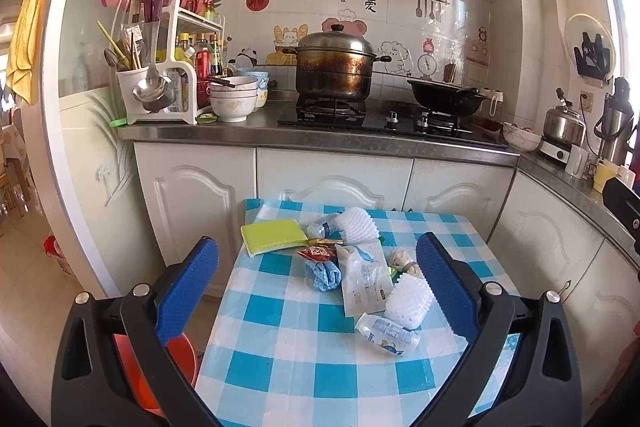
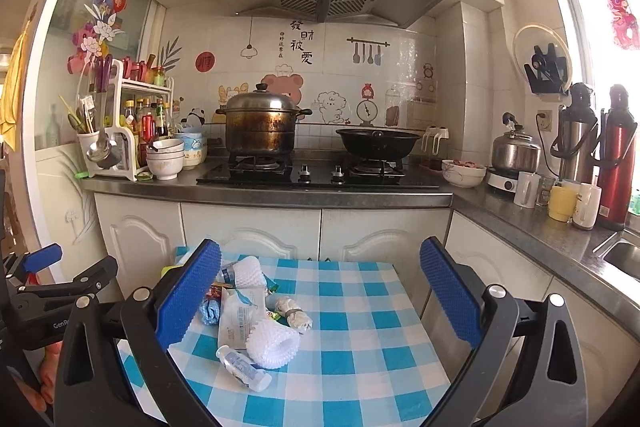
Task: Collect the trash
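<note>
While nothing is yet held, the scene reads thus:

Trash: a loose heap on the checked worktop (image 1: 288,359), toward its far half: foam net (image 1: 408,301), small bottle (image 1: 386,335), flat pouch (image 1: 366,279), red wrapper (image 1: 318,251), blue cloth (image 1: 326,275), a second foam net (image 1: 356,225) and a crumpled wad (image 1: 402,259).

Nearest piece: the bottle lies on its side at the near edge of the heap, touching the foam net; in the right view the bottle (image 2: 242,367) has its long axis running from far-left to near-right.

Left hand-held gripper (image 1: 318,291): spread wide, holding nothing, hovering above the worktop with the heap between its pads; the bottle lies ahead and slightly right of its centre line.

Right hand-held gripper (image 2: 320,291): also spread and empty; the heap sits ahead and to its left, partly behind the left pad (image 2: 188,299).

Nearer hand: by my judgement the left, since the heap is centred in its opening.

Coming move: likely a descent onto the bottle or foam net, with the pads closing across the bottle's short width.

Nearby: yellow sponge (image 1: 274,237) at the far-left corner, apart from the heap; an orange bin (image 1: 160,367) shows below the worktop's left edge.
</note>
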`<state>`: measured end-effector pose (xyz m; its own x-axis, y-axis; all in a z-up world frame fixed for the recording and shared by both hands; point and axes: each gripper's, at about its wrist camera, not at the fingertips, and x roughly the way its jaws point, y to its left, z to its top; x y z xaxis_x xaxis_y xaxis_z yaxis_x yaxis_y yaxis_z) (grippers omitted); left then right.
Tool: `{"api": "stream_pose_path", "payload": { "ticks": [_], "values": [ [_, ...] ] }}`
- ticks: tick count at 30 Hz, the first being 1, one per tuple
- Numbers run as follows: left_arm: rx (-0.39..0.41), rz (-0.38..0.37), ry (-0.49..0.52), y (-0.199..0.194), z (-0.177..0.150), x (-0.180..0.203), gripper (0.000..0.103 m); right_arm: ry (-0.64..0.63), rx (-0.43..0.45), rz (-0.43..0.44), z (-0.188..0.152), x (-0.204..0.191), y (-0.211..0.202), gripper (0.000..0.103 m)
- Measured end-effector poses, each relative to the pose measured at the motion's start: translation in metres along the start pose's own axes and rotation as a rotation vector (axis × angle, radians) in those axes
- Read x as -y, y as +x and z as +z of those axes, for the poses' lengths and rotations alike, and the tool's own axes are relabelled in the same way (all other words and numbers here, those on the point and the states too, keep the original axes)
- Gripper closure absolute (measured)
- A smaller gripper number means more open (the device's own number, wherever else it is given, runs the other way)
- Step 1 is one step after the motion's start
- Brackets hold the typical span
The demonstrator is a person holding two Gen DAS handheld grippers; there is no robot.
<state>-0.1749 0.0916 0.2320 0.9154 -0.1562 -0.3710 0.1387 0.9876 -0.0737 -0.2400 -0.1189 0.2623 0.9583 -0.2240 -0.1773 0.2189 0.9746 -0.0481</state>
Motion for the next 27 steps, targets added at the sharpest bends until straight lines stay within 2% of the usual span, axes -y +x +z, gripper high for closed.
{"api": "stream_pose_path", "payload": {
  "ticks": [8,27],
  "values": [
    [0.035,-0.001,0.003,-0.015,0.009,0.001,0.003,0.000,0.036,0.001,0.004,0.000,-0.012,0.004],
    [0.080,-0.011,-0.007,-0.031,0.022,0.003,0.003,-0.025,0.057,0.013,0.005,-0.009,-0.017,0.004]
  ]
}}
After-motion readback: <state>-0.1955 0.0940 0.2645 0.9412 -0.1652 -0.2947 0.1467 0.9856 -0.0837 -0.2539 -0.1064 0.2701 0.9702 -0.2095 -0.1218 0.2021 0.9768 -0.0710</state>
